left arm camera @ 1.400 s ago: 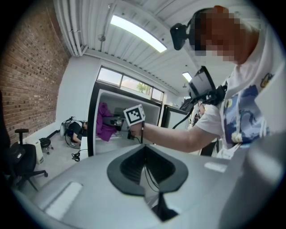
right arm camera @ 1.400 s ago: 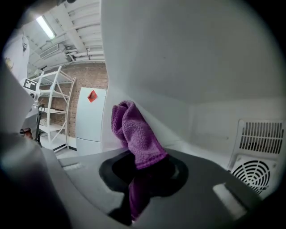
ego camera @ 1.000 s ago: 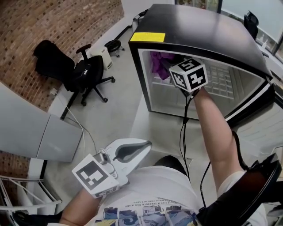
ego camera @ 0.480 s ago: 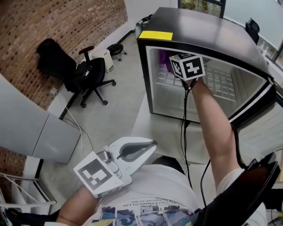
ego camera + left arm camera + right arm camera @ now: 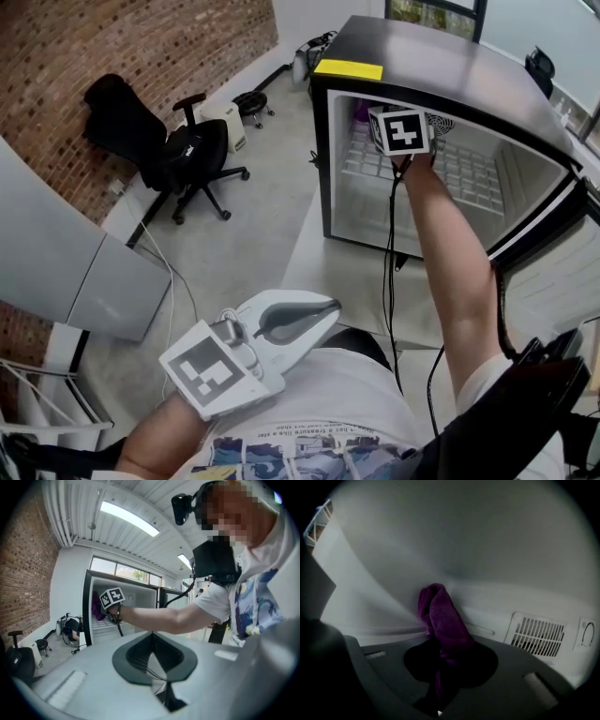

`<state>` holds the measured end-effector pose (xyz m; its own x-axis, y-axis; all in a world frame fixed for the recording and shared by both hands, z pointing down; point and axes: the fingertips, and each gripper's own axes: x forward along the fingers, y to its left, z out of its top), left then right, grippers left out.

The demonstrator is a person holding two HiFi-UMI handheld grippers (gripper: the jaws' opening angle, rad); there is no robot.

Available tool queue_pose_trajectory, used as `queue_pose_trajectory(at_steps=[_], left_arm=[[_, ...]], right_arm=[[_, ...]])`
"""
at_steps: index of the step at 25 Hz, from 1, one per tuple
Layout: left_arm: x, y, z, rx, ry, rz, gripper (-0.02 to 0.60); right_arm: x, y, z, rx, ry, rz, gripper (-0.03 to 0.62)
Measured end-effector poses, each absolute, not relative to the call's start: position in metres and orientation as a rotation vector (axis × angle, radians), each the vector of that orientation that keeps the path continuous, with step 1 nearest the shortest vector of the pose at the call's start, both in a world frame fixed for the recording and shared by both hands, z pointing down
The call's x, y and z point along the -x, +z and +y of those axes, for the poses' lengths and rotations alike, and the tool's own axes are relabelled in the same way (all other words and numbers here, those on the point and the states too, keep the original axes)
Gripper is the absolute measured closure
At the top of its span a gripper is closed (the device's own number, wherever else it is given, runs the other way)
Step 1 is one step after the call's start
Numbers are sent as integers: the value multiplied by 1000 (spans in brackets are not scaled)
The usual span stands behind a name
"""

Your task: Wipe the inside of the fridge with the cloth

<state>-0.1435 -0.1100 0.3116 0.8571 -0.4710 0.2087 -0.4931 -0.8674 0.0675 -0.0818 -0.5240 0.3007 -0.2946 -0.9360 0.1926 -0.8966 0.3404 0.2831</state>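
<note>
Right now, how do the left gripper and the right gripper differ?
The left gripper is shut on nothing; the right gripper is shut on the cloth. The left gripper hangs outside the fridge, by the person's chest; the right gripper reaches inside it. Both are shut.

Black office chair (image 5: pixel 178 155) — brick wall (image 5: pixel 141 56)

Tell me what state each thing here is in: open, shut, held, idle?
fridge: door open.
cloth: bunched up, clamped in the right gripper, up by the fridge's inner wall.
right gripper: shut on the cloth, reaching inside the fridge.
left gripper: shut, empty, held outside the fridge.
office chair: upright, nobody in it.
</note>
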Motion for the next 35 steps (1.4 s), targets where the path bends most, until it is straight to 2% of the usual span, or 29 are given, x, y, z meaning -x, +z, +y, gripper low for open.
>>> queue_pose_trajectory(at_steps=[13,23,35], left_arm=[[155,307,-100,-2902,241,-765,575],[156,309,-93,-2905,220,-716,575],[136,312,-87,-2917,180,-596,575]], right_arm=[[98,300,-524,-1605,-77,-2400,540],[28,298,-520,-1850,6,-2225,540],[-31,294,-495,-1933,-23,-2128,542]])
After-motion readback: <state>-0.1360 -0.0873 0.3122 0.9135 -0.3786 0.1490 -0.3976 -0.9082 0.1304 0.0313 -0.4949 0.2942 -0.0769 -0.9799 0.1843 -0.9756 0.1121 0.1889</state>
